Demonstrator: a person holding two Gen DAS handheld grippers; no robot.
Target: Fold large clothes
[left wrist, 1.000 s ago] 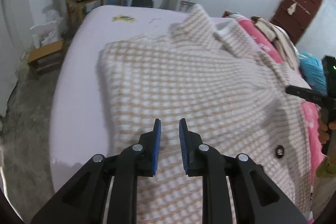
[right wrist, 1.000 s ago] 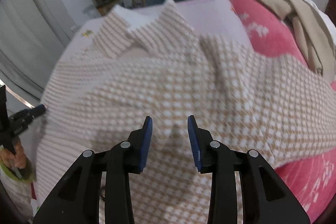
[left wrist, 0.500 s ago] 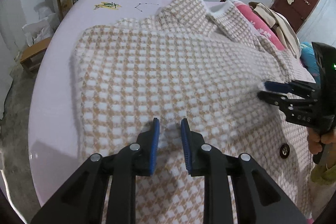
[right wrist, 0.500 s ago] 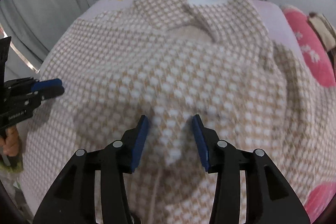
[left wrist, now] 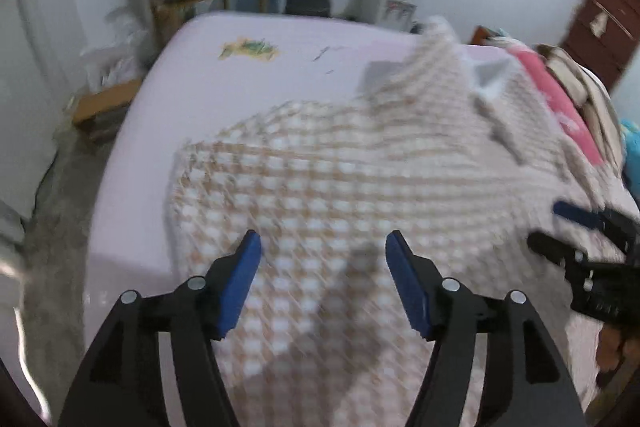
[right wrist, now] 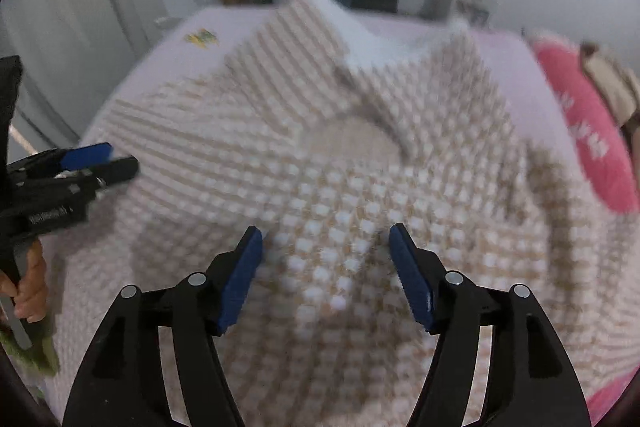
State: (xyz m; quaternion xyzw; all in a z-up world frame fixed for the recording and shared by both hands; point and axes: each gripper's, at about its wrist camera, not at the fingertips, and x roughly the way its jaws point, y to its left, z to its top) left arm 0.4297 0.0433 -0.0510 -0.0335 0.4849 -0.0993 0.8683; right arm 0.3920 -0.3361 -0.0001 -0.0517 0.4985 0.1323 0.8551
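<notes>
Both the left gripper [left wrist: 322, 281] and the right gripper [right wrist: 325, 275] are spreading their jaws wide after holding them narrow, now standing empty above the checked coat [left wrist: 360, 179].

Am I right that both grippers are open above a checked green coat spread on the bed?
Not quite: the coat is checked beige and white, not green, as the right wrist view shows. The rest holds: the left gripper and the right gripper are both open above it, and it lies spread on the bed.
</notes>
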